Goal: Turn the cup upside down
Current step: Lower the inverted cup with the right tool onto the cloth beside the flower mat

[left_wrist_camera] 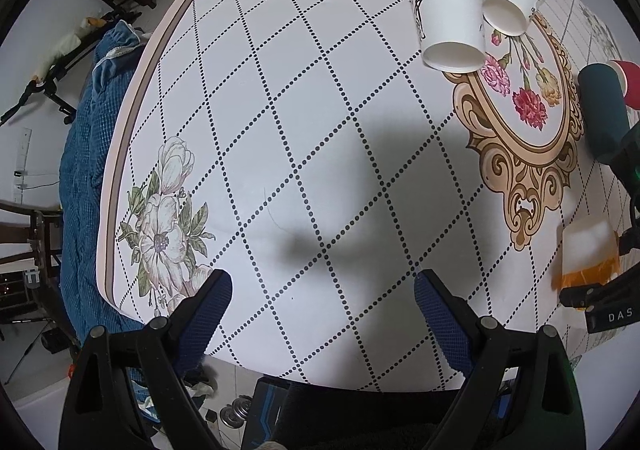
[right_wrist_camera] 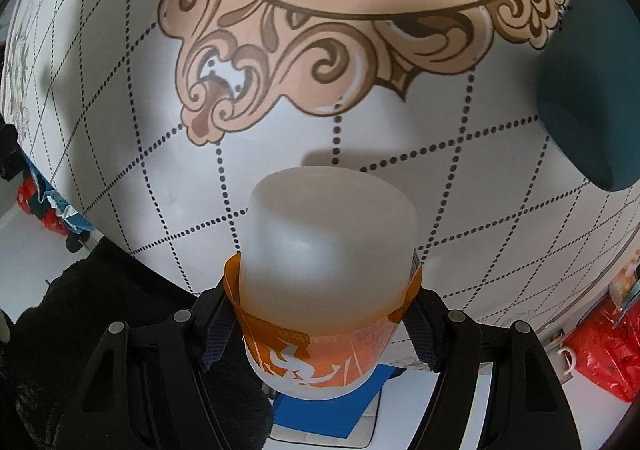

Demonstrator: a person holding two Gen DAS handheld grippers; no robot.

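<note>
The right gripper is clamped on the cup, one finger pressed to each side at the orange printed band. The cup is frosted and translucent, and its closed base points away from the camera toward the desk; its mouth is cut off behind the band, so the rim cannot be seen. It hangs above the desk, casting a shadow just beyond. In the left wrist view the same cup shows only partly at the right edge, blurred, with the right gripper's black body half out of frame.

The left gripper stands wide open with nothing between its blue pads, low over the near desk edge.

Farther out, a dark teal cylinder lies beside the floral medallion — its far end is cropped, and a red object behind it is mostly out of view and hard to identify. At the far side stand two white paper cups, touching each other, mouths facing the camera. That makes three cups in all.
</note>
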